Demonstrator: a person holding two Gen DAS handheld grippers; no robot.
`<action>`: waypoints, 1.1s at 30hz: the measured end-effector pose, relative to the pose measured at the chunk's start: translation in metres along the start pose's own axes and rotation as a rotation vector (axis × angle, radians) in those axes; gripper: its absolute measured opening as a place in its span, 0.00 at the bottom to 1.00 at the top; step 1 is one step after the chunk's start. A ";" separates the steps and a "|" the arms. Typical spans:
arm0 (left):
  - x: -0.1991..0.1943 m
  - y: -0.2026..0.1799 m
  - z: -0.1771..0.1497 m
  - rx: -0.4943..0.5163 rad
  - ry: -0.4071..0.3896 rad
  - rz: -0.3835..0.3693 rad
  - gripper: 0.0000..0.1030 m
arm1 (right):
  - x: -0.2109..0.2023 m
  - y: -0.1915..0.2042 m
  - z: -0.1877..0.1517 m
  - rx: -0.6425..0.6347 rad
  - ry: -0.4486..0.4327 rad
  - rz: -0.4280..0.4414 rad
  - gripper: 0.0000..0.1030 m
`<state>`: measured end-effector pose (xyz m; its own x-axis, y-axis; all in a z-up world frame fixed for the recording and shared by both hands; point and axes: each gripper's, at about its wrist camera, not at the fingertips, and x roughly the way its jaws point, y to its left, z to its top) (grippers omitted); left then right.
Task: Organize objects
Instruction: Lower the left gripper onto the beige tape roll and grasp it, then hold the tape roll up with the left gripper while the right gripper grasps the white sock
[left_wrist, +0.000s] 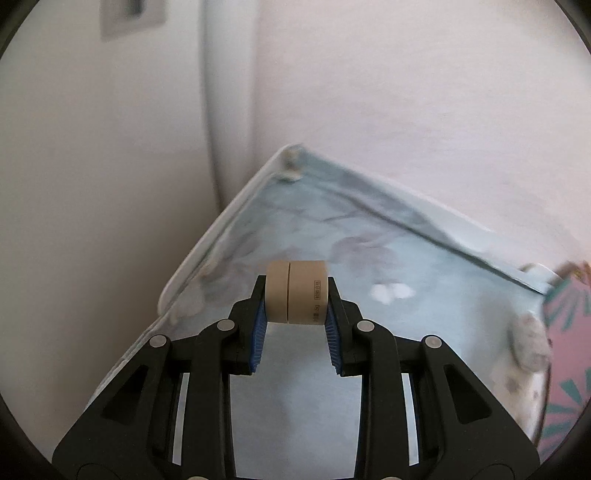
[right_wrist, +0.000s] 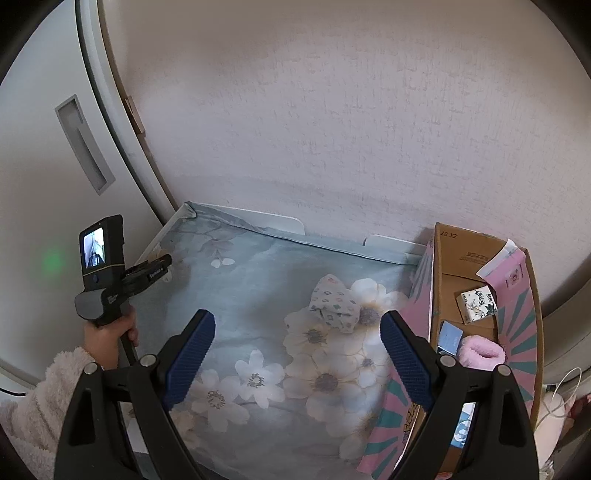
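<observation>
My left gripper (left_wrist: 296, 295) is shut on a small beige round jar (left_wrist: 296, 291) and holds it above the blue floral cloth (left_wrist: 314, 240). In the right wrist view the left gripper (right_wrist: 166, 264) is held at the far left of the table, with the jar hidden. My right gripper (right_wrist: 297, 343) is open and empty above the cloth (right_wrist: 258, 288). A folded patterned fabric bundle (right_wrist: 334, 302) lies on the cloth, also at the right edge of the left wrist view (left_wrist: 528, 343). A pink and teal cardboard box (right_wrist: 476, 266) stands open at the right.
The box holds a floral tissue pack (right_wrist: 476, 301), a blue packet (right_wrist: 450, 338) and a pink fluffy item (right_wrist: 480, 352). A wall (right_wrist: 332, 129) stands behind the table and a white door (right_wrist: 44, 166) at the left. White cables (right_wrist: 561, 398) lie at the far right.
</observation>
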<state>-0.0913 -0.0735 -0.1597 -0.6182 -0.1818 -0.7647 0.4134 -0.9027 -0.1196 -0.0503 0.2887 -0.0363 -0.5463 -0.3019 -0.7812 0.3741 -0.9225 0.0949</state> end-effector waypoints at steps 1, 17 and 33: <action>-0.005 -0.006 0.005 0.020 -0.009 -0.009 0.24 | -0.001 0.000 0.000 0.005 -0.007 0.000 0.87; -0.140 -0.043 0.036 0.269 -0.208 -0.289 0.24 | -0.046 -0.005 -0.003 0.117 -0.164 -0.081 0.87; -0.190 -0.040 0.039 0.354 -0.258 -0.409 0.24 | -0.013 -0.007 0.007 0.135 -0.120 -0.155 0.87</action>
<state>-0.0163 -0.0180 0.0155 -0.8408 0.1591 -0.5174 -0.1129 -0.9864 -0.1198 -0.0508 0.2970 -0.0226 -0.6776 -0.1731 -0.7147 0.1797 -0.9814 0.0674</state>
